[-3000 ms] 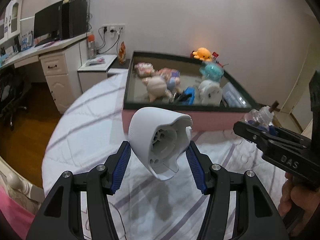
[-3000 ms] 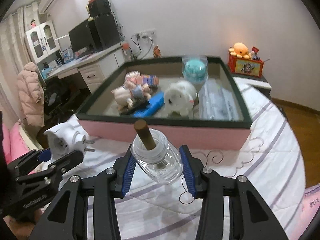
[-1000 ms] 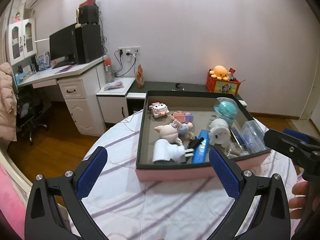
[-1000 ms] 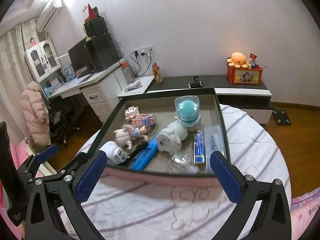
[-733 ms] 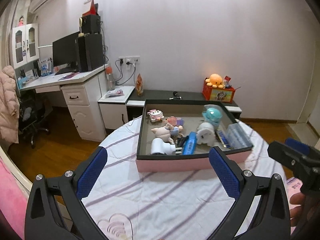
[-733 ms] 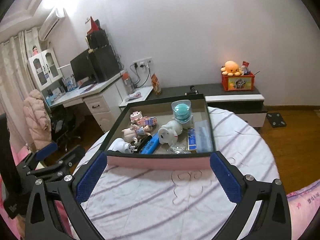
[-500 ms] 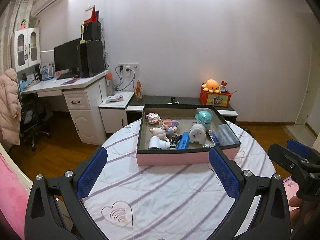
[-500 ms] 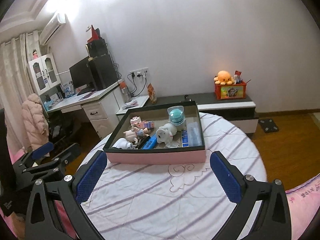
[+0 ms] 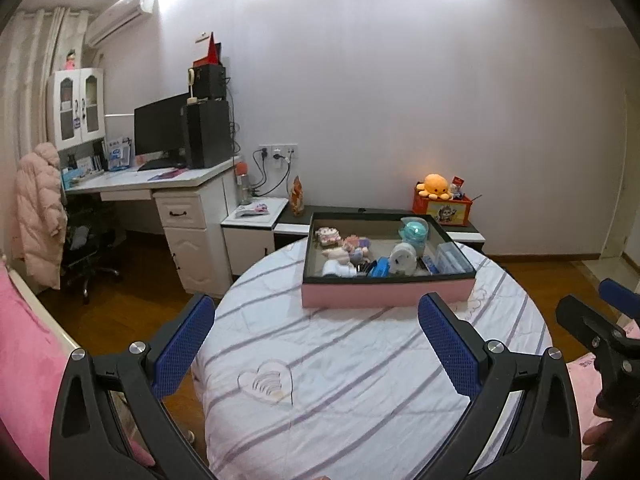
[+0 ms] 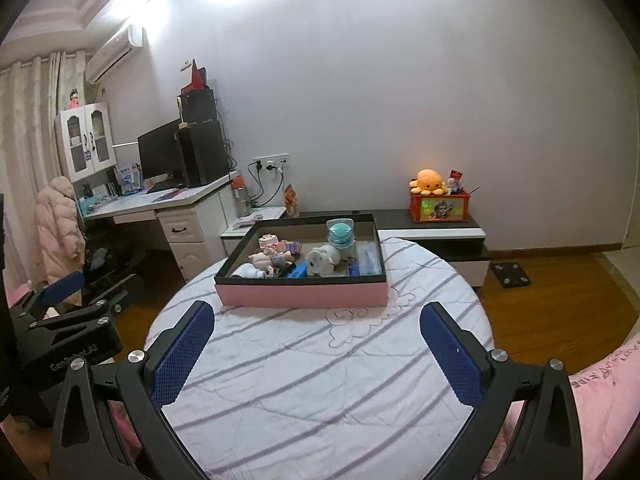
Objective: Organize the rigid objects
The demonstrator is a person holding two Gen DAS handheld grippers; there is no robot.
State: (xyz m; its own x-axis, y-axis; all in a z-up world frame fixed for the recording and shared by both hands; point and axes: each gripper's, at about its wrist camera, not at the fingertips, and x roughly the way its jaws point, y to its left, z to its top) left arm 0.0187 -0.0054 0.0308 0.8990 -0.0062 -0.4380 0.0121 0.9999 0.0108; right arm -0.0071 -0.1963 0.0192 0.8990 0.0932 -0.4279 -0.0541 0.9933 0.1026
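Observation:
A pink box [image 9: 384, 294] [image 10: 304, 295] with a dark rim stands at the far side of the round table [image 9: 352, 384] [image 10: 320, 376]. Inside it lie a white plug adapter [image 9: 335, 269] [image 10: 245, 271], a teal dome toy [image 9: 413, 232] [image 10: 340, 233], a white animal figure [image 9: 402, 255] [image 10: 322, 260], a blue flat item [image 9: 380, 269] and small dolls. My left gripper [image 9: 316, 346] hangs open and empty well back from the box. My right gripper [image 10: 318, 348] is likewise open with nothing between its fingers.
A white desk [image 9: 160, 188] with a monitor and speakers stands at the left, with a chair and a pink coat [image 9: 38, 212]. A low dark cabinet [image 10: 436, 224] behind the table carries an orange plush [image 10: 428, 182]. Pink bedding [image 10: 600, 392] lies at the lower right.
The plug adapter and the glass bottle held three seconds ago now lie in the box. Both grippers have opened and drawn back and up, so the box looks smaller and farther.

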